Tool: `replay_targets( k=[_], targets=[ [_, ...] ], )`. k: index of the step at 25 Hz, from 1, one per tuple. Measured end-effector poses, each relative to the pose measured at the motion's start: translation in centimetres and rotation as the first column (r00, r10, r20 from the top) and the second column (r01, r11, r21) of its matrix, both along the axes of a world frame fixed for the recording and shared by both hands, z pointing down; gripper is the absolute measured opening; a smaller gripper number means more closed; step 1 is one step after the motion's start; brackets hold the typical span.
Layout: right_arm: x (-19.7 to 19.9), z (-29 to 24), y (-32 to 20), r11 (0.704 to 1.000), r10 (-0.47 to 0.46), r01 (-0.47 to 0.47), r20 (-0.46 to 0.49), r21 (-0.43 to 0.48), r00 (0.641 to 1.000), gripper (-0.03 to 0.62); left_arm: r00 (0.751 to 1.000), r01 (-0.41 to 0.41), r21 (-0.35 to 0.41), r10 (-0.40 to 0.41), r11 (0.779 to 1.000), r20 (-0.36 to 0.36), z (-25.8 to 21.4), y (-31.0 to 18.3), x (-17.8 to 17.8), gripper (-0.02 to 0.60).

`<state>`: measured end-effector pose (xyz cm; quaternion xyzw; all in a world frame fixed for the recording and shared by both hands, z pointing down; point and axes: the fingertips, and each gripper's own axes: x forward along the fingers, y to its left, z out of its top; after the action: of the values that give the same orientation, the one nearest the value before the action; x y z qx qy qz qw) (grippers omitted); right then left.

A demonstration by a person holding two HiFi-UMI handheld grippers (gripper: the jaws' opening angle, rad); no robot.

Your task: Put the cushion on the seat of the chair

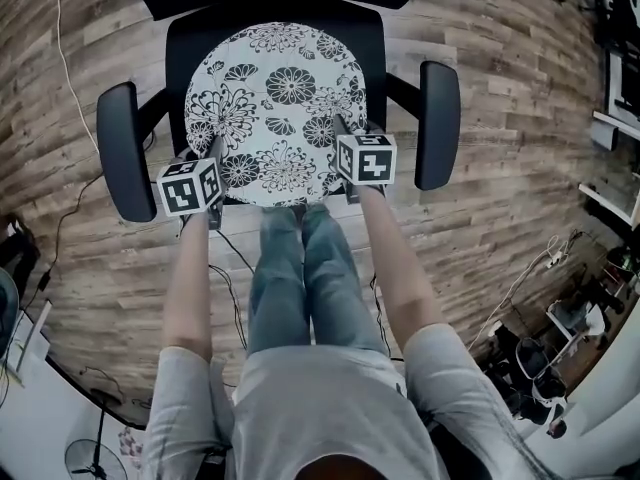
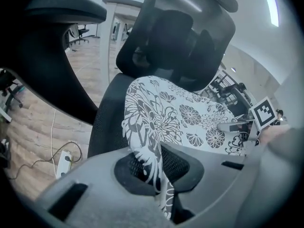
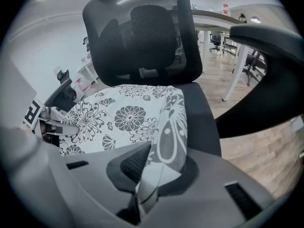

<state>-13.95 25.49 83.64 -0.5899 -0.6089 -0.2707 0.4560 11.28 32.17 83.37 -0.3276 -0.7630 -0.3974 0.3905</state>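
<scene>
The cushion [image 1: 275, 108] lies over the chair seat [image 1: 375, 40], between the left armrest [image 1: 120, 148] and right armrest [image 1: 438, 123]; the left gripper [image 1: 213, 158] is at its near-left edge, the right gripper [image 1: 343, 133] at its near-right

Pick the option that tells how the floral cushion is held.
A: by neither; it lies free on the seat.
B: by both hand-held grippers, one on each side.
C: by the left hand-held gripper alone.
B: the left hand-held gripper and the right hand-held gripper are each shut on the cushion's edge.
</scene>
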Motion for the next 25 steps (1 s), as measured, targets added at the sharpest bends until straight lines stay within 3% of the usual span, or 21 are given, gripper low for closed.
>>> replay_targets(
  k=[4, 7, 11, 17, 25],
  targets=[
    [-0.4, 0.8, 0.0, 0.999, 0.008, -0.008, 0.010, 0.035, 1.000, 0.025, 1.000, -0.011, 0.015, 0.011, 1.000, -0.021, 0.6, 0.1, 0.1, 0.017],
    [-1.0, 1.2, -0.2, 0.999, 0.026, -0.027, 0.025, 0.046, 0.999, 0.080, 0.999, -0.010, 0.015, 0.011, 1.000, -0.038, 0.9, 0.2, 0.2, 0.022],
    [-2.1, 1.1, -0.7, 0.998, 0.041, -0.043, 0.051, 0.039, 0.998, 0.146, 0.997, 0.025, -0.010, -0.025, 1.000, -0.078, 0.8, 0.8, 1.1, 0.135],
    [-3.2, 0.0, -0.8, 0.995, 0.093, -0.091, 0.062, -0.027, 0.994, 0.193, 0.987, 0.019, -0.085, -0.032, 0.996, -0.158, 0.1, 1.2, 2.3, 0.219],
    [-4.9, -2.5, -2.0, 0.985, 0.134, -0.122, 0.100, -0.121, 0.986, 0.195, 0.976, 0.045, -0.198, -0.086, 0.979, -0.202, -1.9, 1.7, 3.2, 0.245]
  ],
)
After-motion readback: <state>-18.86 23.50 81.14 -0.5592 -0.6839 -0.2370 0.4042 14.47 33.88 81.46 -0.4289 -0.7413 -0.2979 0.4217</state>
